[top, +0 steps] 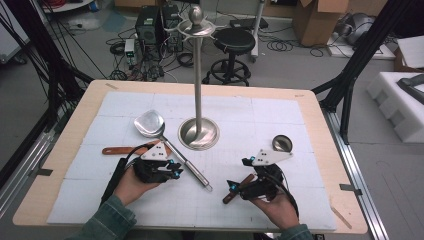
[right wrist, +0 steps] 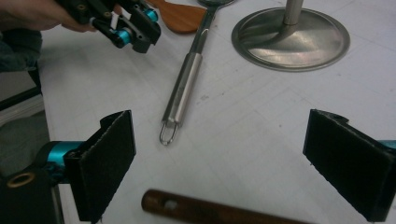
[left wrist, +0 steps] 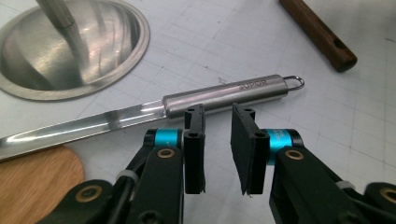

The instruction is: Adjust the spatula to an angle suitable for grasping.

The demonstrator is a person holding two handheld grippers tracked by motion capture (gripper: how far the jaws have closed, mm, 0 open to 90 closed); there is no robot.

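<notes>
A steel turner [top: 150,123] lies left of the stand, its tube handle [left wrist: 224,95] running toward the front and ending in a hanging loop. My left gripper [left wrist: 218,116] hovers just short of that handle, jaws a narrow gap apart with nothing between them; the high view shows the left gripper [top: 176,169] beside the shaft. My right gripper [right wrist: 220,121] stands wide open, with a dark wooden handle [right wrist: 210,212] lying low between its jaws, untouched. In the high view the right gripper [top: 238,174] hides where that handle [top: 229,196] meets a small steel bowl [top: 282,144].
A tall steel hook stand rises from a round base [top: 199,134] at the table's middle. A wooden spatula [top: 120,150] lies left of the left gripper. White gridded mat [top: 250,115] covers the tabletop; a stool, cables and boxes stand on the floor beyond.
</notes>
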